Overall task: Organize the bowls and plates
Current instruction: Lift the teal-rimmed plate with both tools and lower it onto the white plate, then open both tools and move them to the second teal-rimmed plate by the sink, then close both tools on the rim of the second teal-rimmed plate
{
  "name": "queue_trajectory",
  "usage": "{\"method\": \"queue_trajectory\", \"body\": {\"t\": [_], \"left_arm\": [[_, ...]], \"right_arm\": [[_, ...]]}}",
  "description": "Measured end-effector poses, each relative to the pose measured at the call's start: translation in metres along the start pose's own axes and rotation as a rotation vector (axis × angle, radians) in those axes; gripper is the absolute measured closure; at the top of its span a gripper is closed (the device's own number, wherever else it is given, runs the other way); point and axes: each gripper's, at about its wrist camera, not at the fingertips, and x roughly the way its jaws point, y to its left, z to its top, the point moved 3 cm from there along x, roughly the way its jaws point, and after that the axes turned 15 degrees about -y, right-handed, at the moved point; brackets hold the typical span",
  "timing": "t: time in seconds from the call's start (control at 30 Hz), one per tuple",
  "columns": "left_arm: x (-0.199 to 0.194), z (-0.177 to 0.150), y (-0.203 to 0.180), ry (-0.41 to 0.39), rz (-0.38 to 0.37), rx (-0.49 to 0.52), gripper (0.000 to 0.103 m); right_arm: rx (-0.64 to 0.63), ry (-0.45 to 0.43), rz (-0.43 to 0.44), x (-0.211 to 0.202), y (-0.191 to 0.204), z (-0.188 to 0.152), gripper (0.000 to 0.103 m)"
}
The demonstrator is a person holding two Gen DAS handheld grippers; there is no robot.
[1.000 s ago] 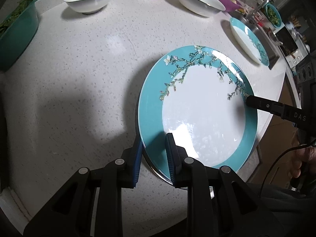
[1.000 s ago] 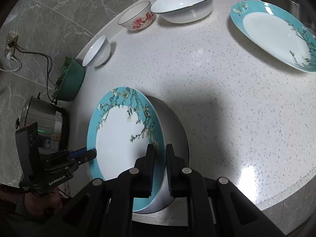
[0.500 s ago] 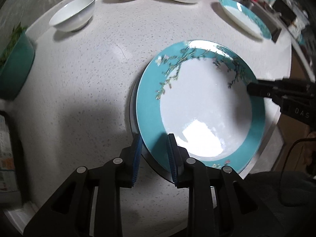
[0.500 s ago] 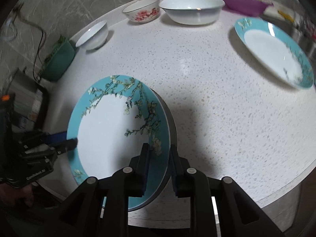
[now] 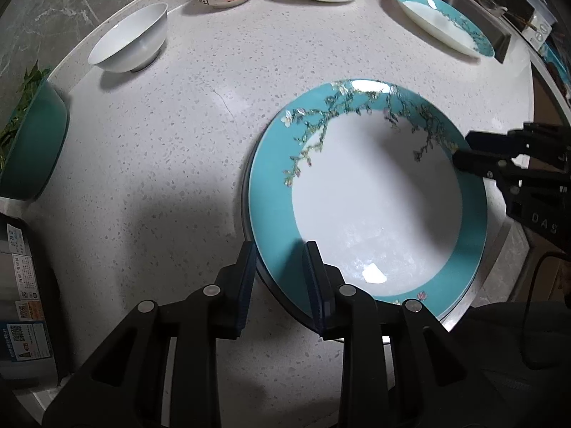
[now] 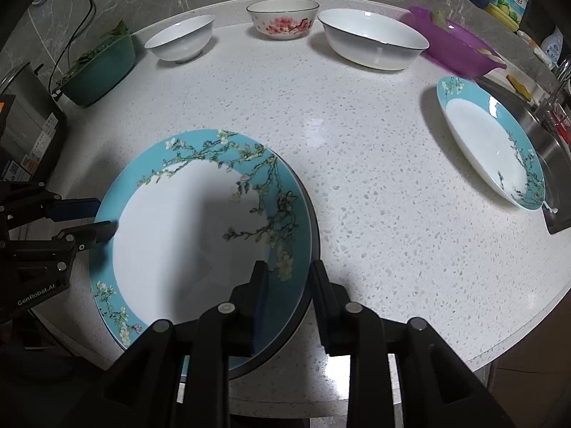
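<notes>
Plate (image 5: pixel 374 214) seated on stack at 5 o'clock; both jaws wide, straddling rim; withdraw level, without dragging.

Two blue plates (image 6: pixel 200 235) (image 6: pixel 492 142), three white bowls (image 6: pixel 178 41) (image 6: pixel 283 18) (image 6: pixel 371 42), one green bowl (image 6: pixel 100 67) far left, one purple bowl (image 6: pixel 456 50) far right.

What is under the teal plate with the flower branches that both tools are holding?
Under the teal plate lies another round dish; only its dark rim shows along the right edge, and in the left wrist view along the near-left edge. Its face is covered, so its pattern cannot be seen.
</notes>
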Motion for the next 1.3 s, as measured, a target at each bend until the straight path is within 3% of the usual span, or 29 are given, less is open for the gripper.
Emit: {"method": "queue_trajectory", "body": {"t": [0.03, 0.1, 0.13, 0.17, 0.23, 0.37, 0.57, 0.8, 0.87, 1.0, 1.2, 1.3], "left_arm": [[-0.004, 0.004, 0.002, -0.012, -0.004, -0.015, 0.076], [-0.011, 0.017, 0.008, -0.052, -0.024, -0.057, 0.052], [-0.016, 0.026, 0.012, -0.089, -0.044, -0.093, 0.021], [-0.021, 0.036, 0.014, -0.12, -0.067, -0.122, 0.007], [-0.028, 0.056, 0.016, -0.162, -0.148, -0.193, 0.007], [-0.032, 0.095, 0.009, -0.18, -0.332, -0.356, 0.002], [-0.021, 0.154, -0.039, -0.233, -0.402, -0.433, 0.0], [0.039, 0.206, -0.114, -0.151, -0.366, -0.609, 0.0], [0.055, 0.215, -0.132, -0.139, -0.351, -0.641, 0.0], [0.082, 0.233, -0.158, -0.149, -0.284, -0.66, 0.0], [0.129, 0.248, -0.17, -0.096, -0.196, -0.643, 0.0], [0.147, 0.255, -0.172, -0.077, -0.176, -0.623, 0.0]], "right_arm": [[0.015, 0.001, 0.005, -0.001, -0.003, 0.001, 0.071], [0.046, -0.014, 0.012, -0.009, -0.011, 0.004, 0.057], [0.081, -0.035, 0.024, -0.016, -0.018, 0.008, 0.042], [0.124, -0.062, 0.042, -0.024, -0.028, 0.012, 0.028], [0.223, -0.124, 0.086, -0.04, -0.053, 0.02, 0.016], [0.448, -0.21, 0.168, -0.061, -0.124, 0.033, 0.011], [0.647, -0.322, 0.239, -0.075, -0.26, 0.049, 0.003], [0.644, -0.287, 0.3, -0.047, -0.379, 0.074, 0.004], [0.637, -0.235, 0.321, -0.035, -0.398, 0.079, 0.012], [0.604, -0.175, 0.396, -0.015, -0.415, 0.09, 0.017], [0.542, -0.135, 0.487, 0.014, -0.426, 0.102, 0.023], [0.535, -0.093, 0.515, 0.032, -0.429, 0.104, 0.039]]}}
